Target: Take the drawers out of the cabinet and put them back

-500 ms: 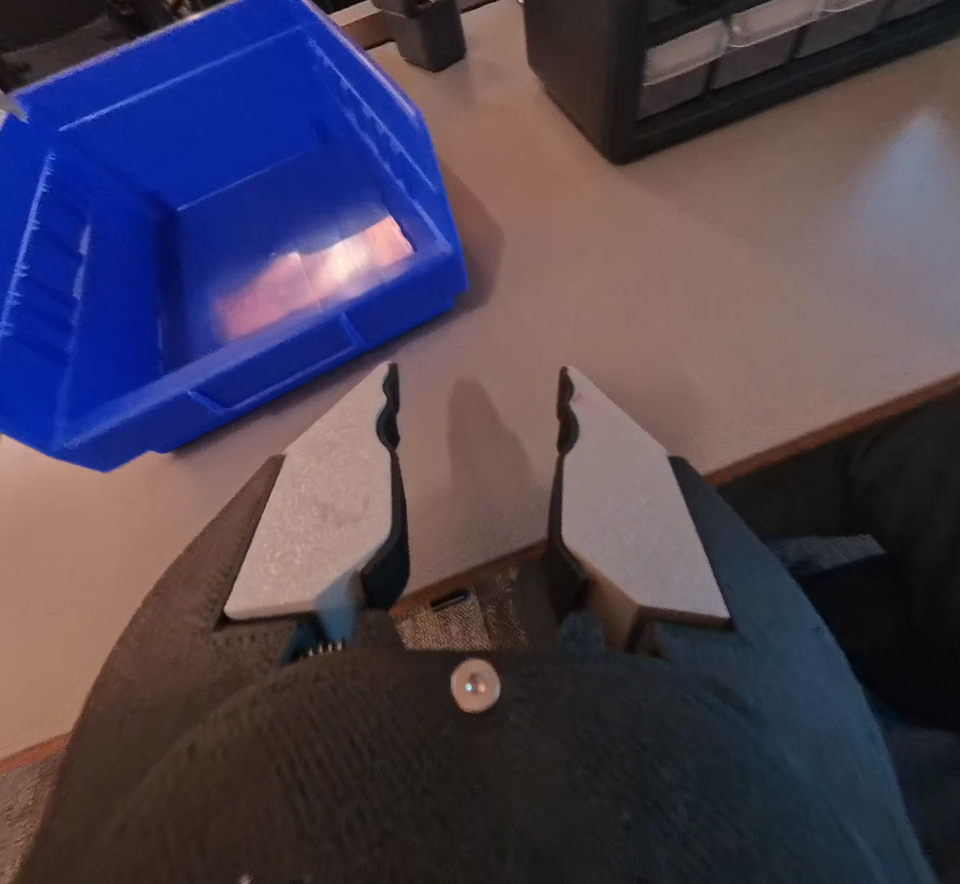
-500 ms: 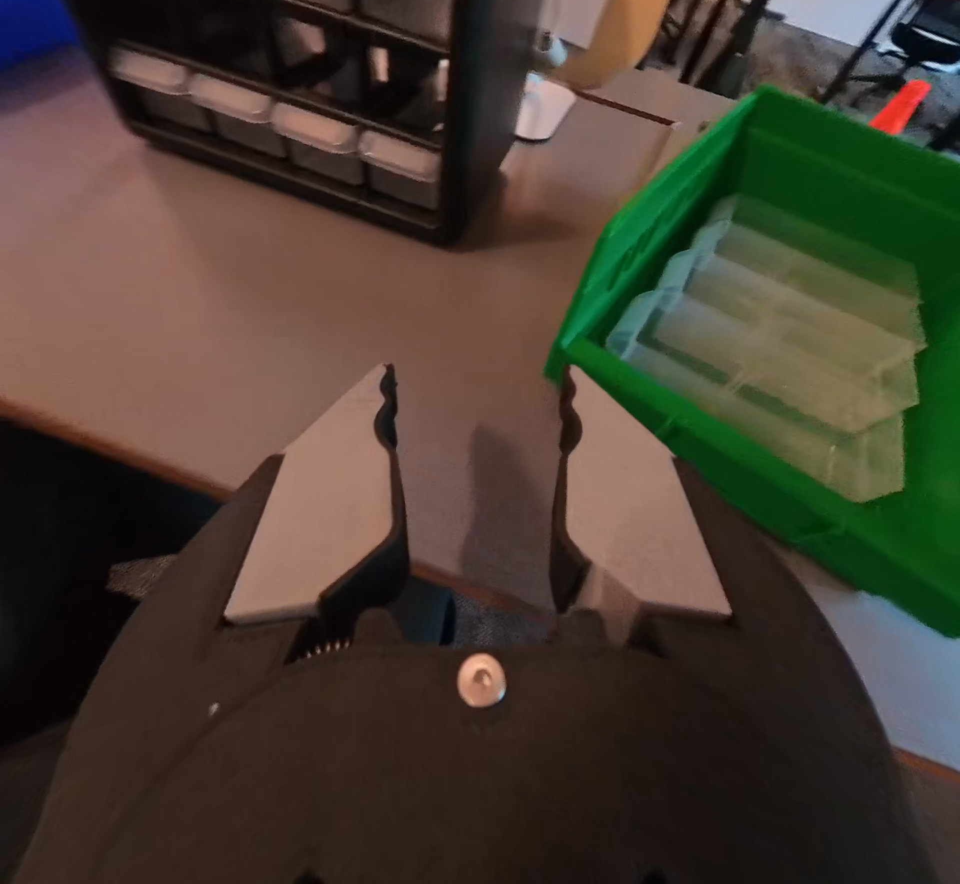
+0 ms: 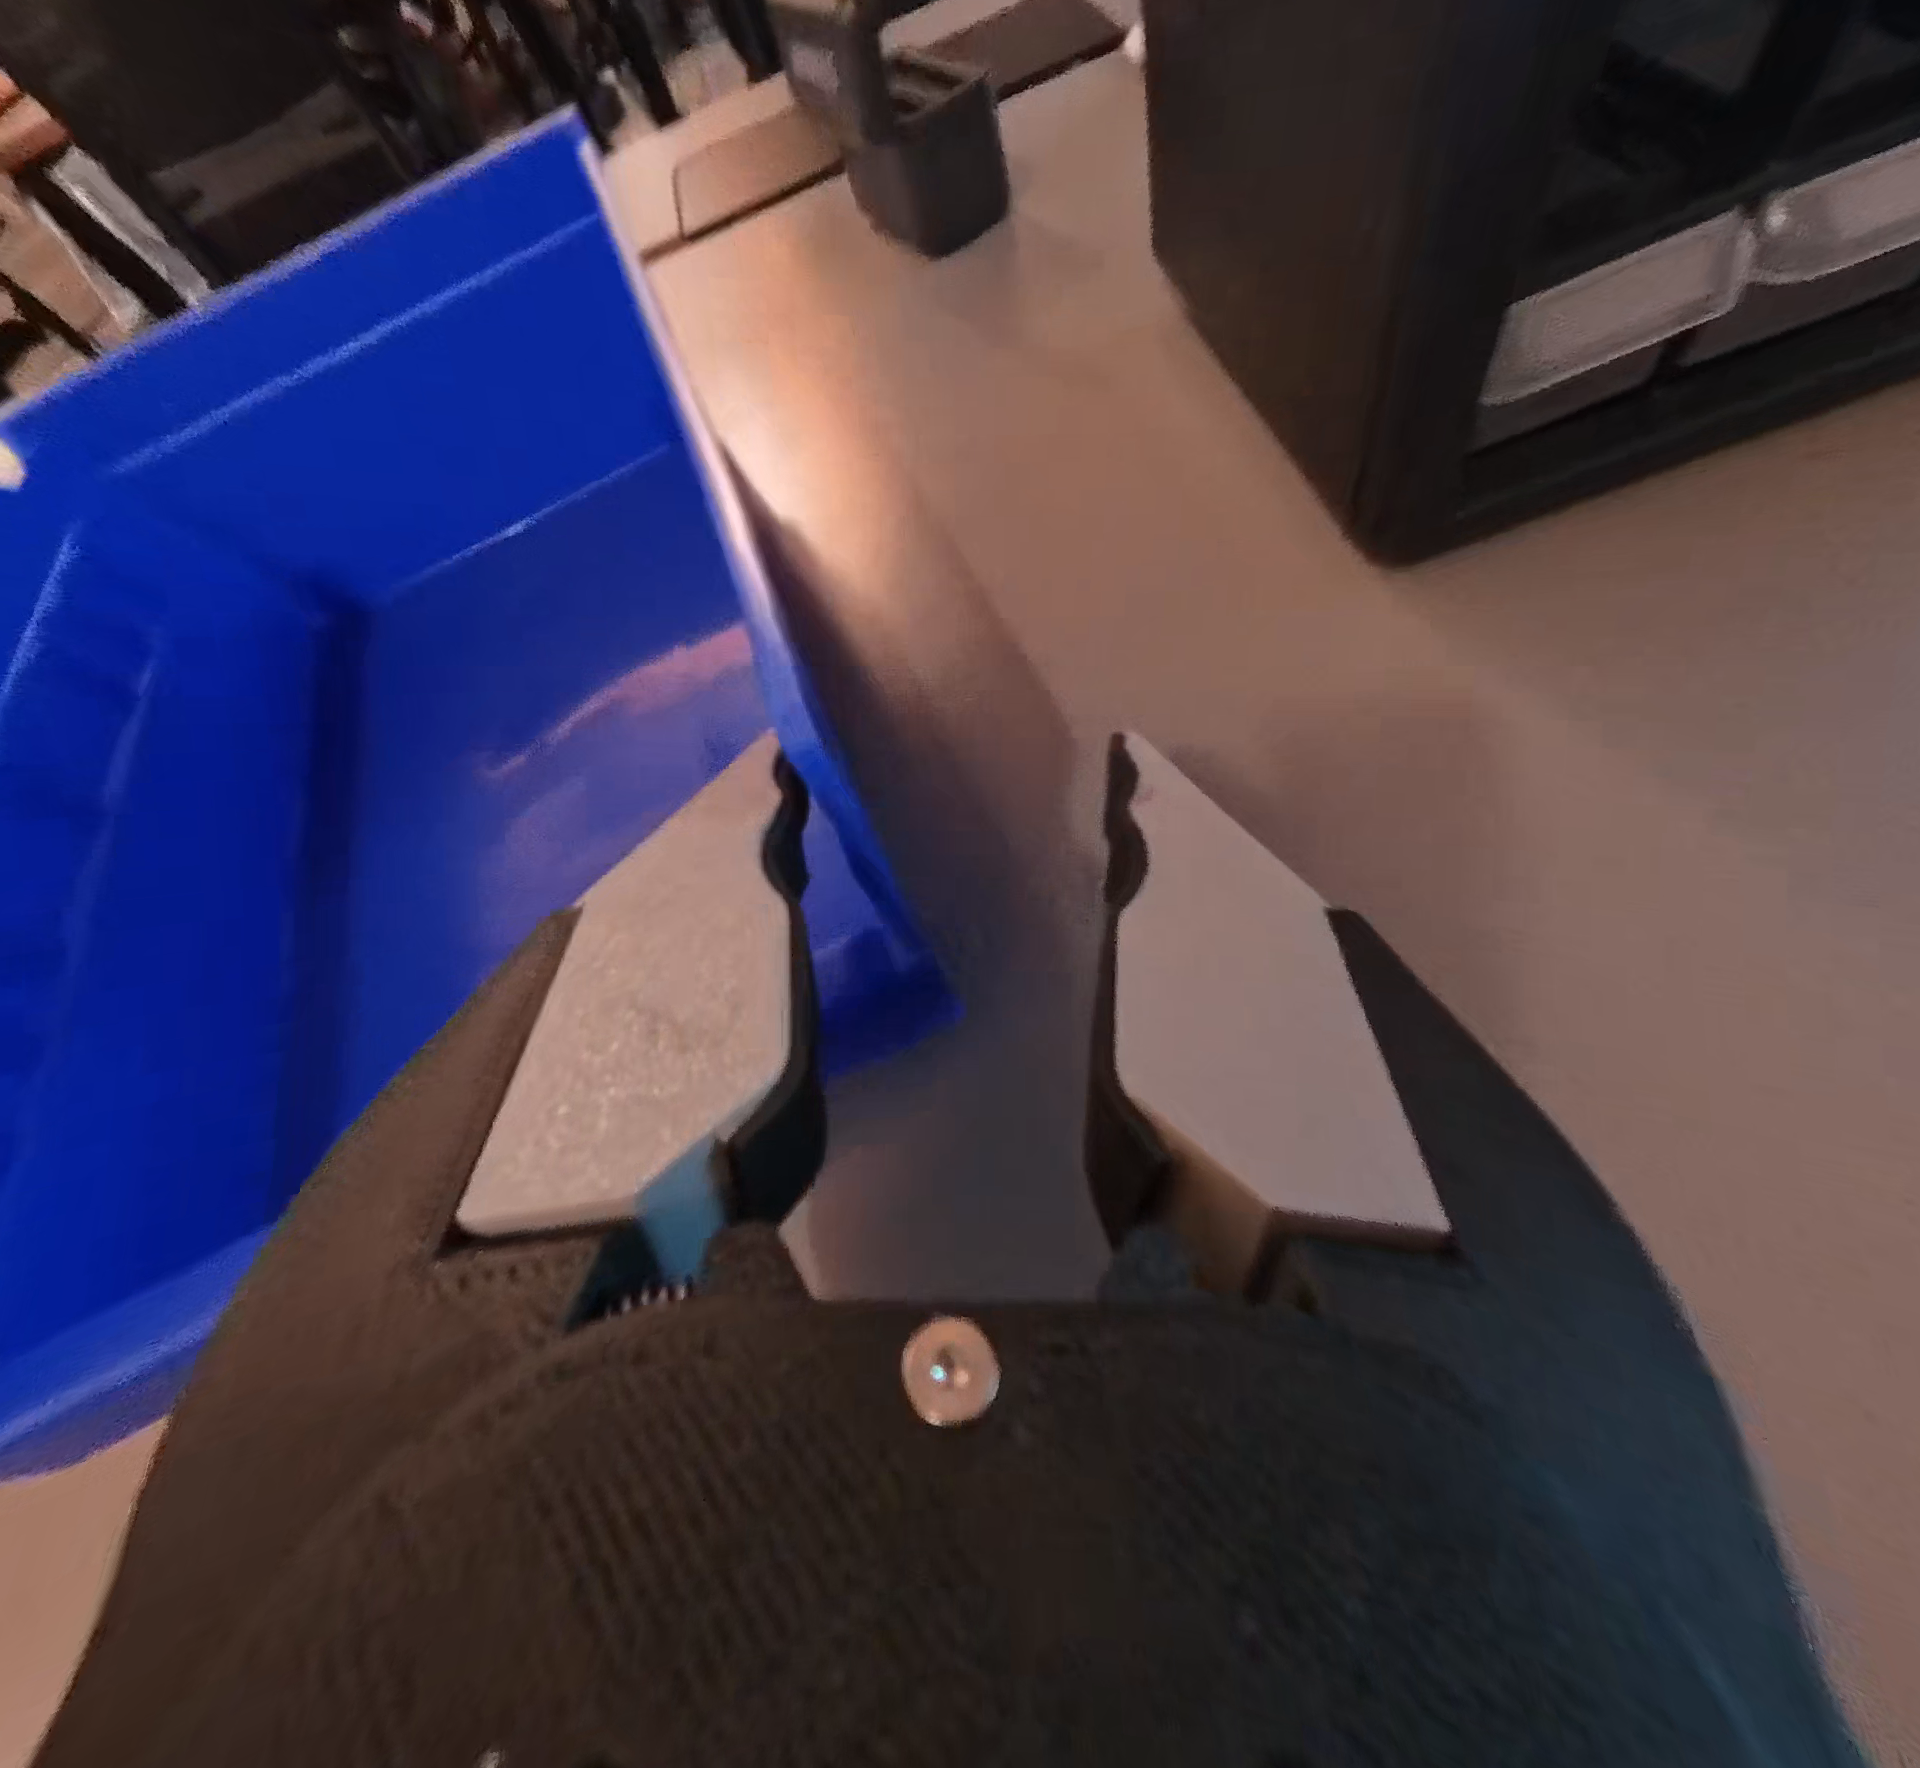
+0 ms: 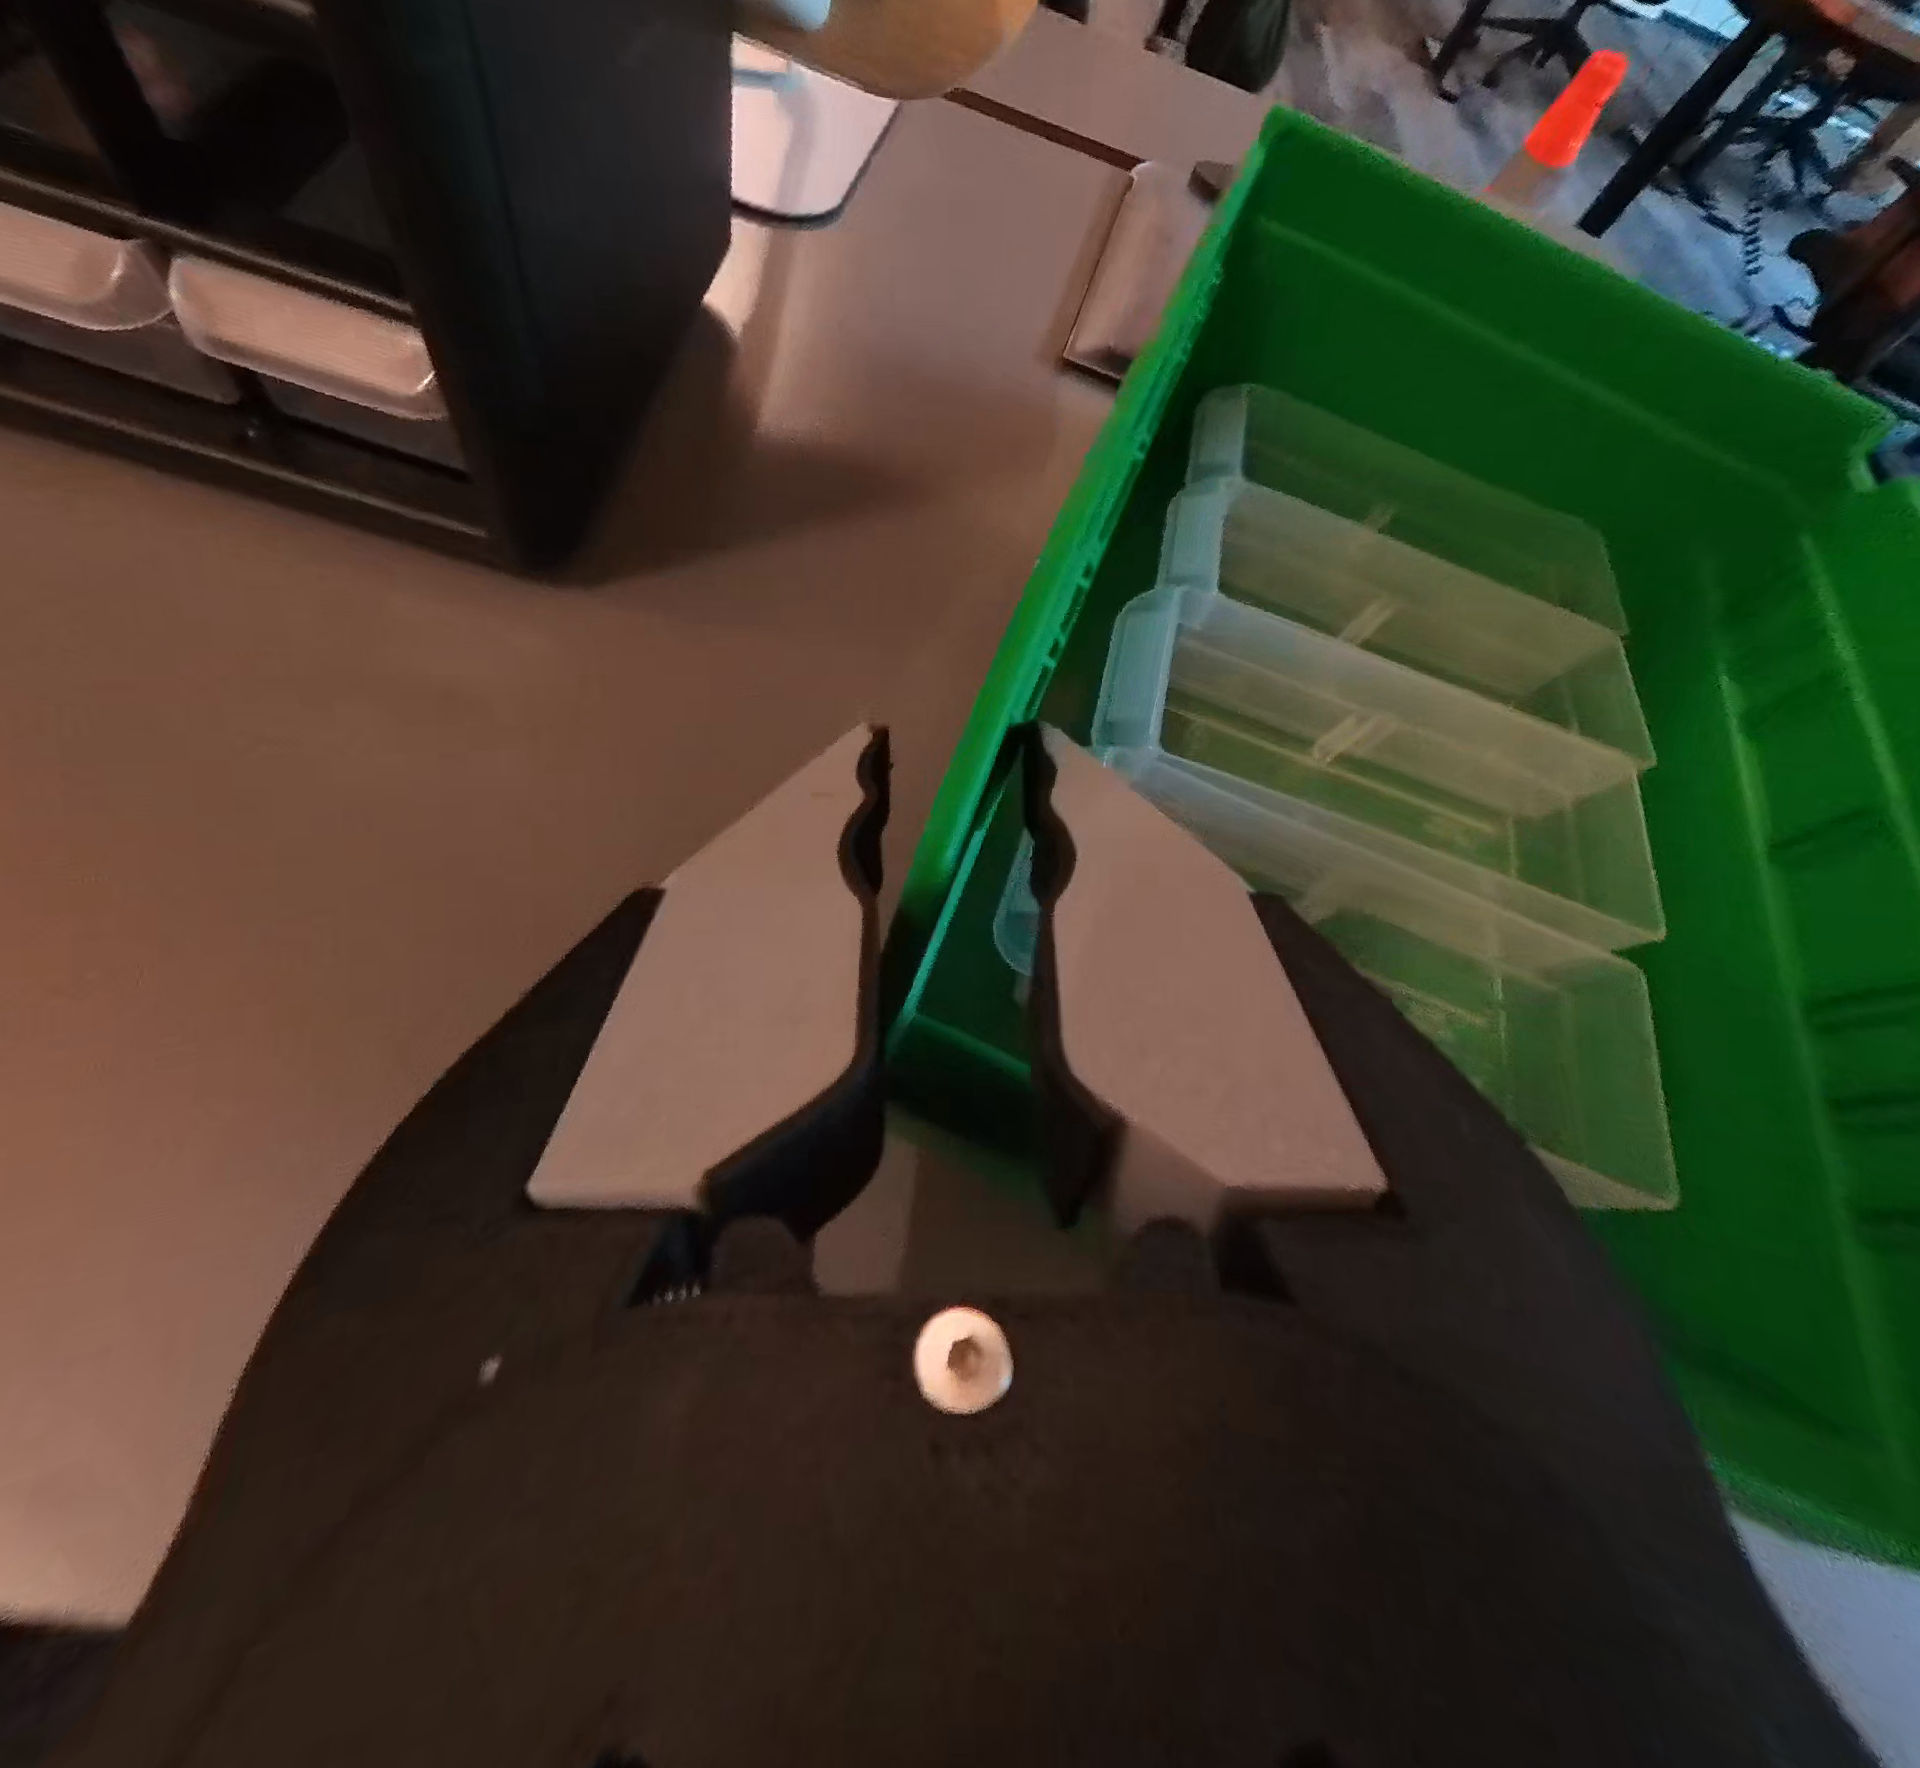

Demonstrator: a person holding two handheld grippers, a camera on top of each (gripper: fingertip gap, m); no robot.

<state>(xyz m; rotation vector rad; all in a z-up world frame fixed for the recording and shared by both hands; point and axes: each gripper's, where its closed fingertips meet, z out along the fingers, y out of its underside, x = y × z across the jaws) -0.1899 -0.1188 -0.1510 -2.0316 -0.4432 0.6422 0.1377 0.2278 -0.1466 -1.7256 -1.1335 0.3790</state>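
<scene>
The black drawer cabinet (image 3: pixel 1299 160) stands at the back of the table, with clear drawers (image 3: pixel 1621 305) in its bottom row. It also shows in the right wrist view (image 4: pixel 540 212). A green bin (image 4: pixel 1455 347) on the right holds several clear drawers (image 4: pixel 1403 731) lying side by side. My right gripper (image 4: pixel 953 744) hovers over the bin's near left wall. Its jaws are only narrowly apart, with the wall and one drawer's front end showing in the gap; I cannot tell if it touches them. My left gripper (image 3: pixel 951 762) is open and empty beside the blue bin (image 3: pixel 312 679).
A dark holder with a device (image 3: pixel 925 149) stands behind the blue bin, left of the cabinet. A white stand base (image 4: pixel 800 129) sits behind the cabinet's right side. Bare grey table (image 3: pixel 1455 835) lies between the bins and the cabinet. Chairs, desks and an orange cone (image 4: pixel 1574 108) are beyond.
Both grippers moved forward over the table. The right one swung toward the green bin and its jaws narrowed. The left one came alongside the blue bin's right wall, still open.
</scene>
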